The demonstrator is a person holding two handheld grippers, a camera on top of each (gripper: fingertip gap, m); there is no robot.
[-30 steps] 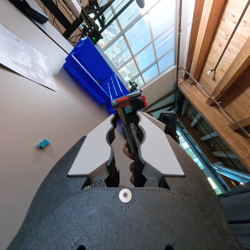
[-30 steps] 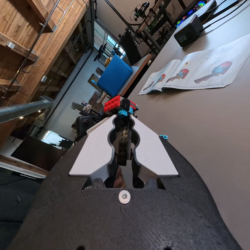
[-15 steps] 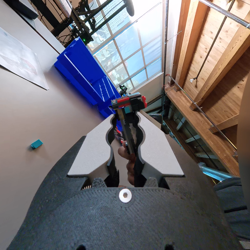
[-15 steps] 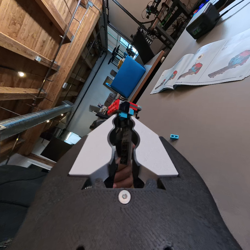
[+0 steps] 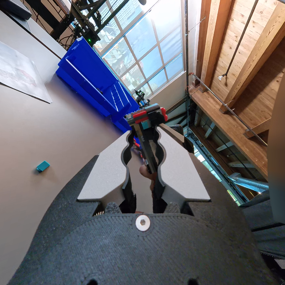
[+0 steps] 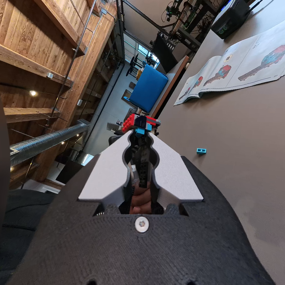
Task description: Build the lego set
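Note:
A lego model with a long dark neck and a red, black and teal head (image 5: 146, 117) is held in the air between both grippers. My left gripper (image 5: 143, 131) is shut on it, the neck running back between the fingers. My right gripper (image 6: 140, 132) is shut on the same model (image 6: 141, 123) from the other side, and one of its grey fingers (image 5: 171, 133) shows in the left wrist view against the head. A loose teal brick (image 5: 43, 165) lies on the brown table (image 5: 61, 138); it also shows in the right wrist view (image 6: 201, 151).
An open instruction booklet (image 6: 239, 72) lies on the table, also in the left wrist view (image 5: 20, 74). A blue bin (image 5: 92, 86) stands at the table's far edge. A black box (image 6: 228, 26) sits beyond the booklet. A blue chair (image 6: 148, 87) stands past the table. The tips of both grippers are at nearly the same place. My left gripper's tips are some 11 cm from the loose teal brick (image 5: 43, 165). Seen from the right wrist view (image 6: 198, 150) as well.
Both grippers have tilted and shifted a little together with the model. The loose teal brick has come further out from behind the right gripper. Both grips are unchanged.

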